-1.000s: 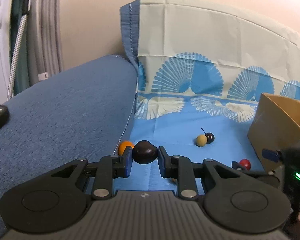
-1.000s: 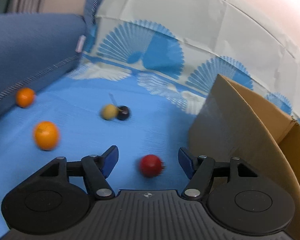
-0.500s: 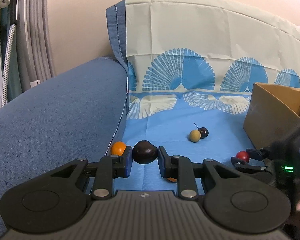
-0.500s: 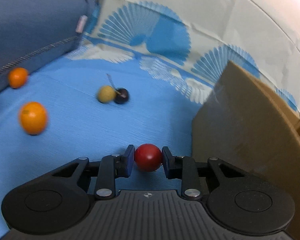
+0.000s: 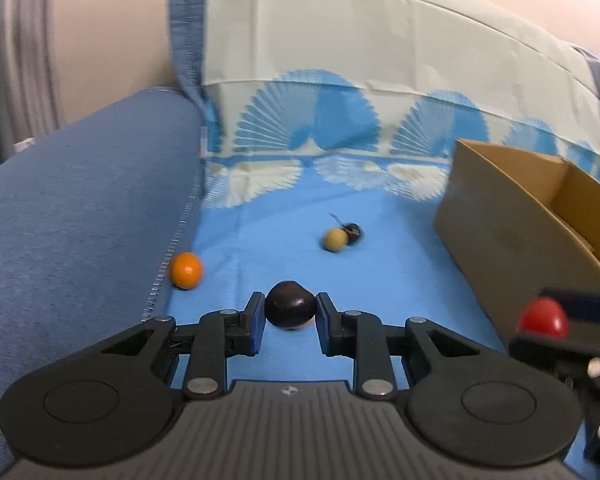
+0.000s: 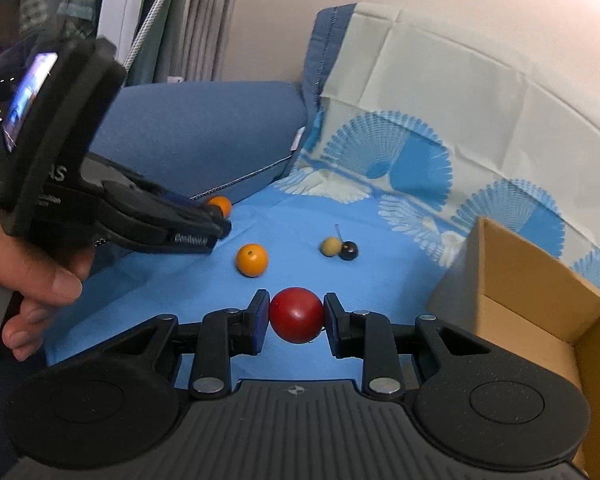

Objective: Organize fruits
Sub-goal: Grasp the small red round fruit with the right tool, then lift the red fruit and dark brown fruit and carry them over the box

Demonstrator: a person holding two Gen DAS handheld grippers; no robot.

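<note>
The sofa's blue cloth still carries most of the fruit, so the sorting looks barely begun. The cardboard box stands open at the right, its near wall the edge to clear; what lies inside is hidden. The right gripper, which has just been closing, pinches a red fruit near that wall. The left gripper pinches a dark fruit. Two oranges, a tan fruit and a black cherry remain, with open cloth between them.
</note>
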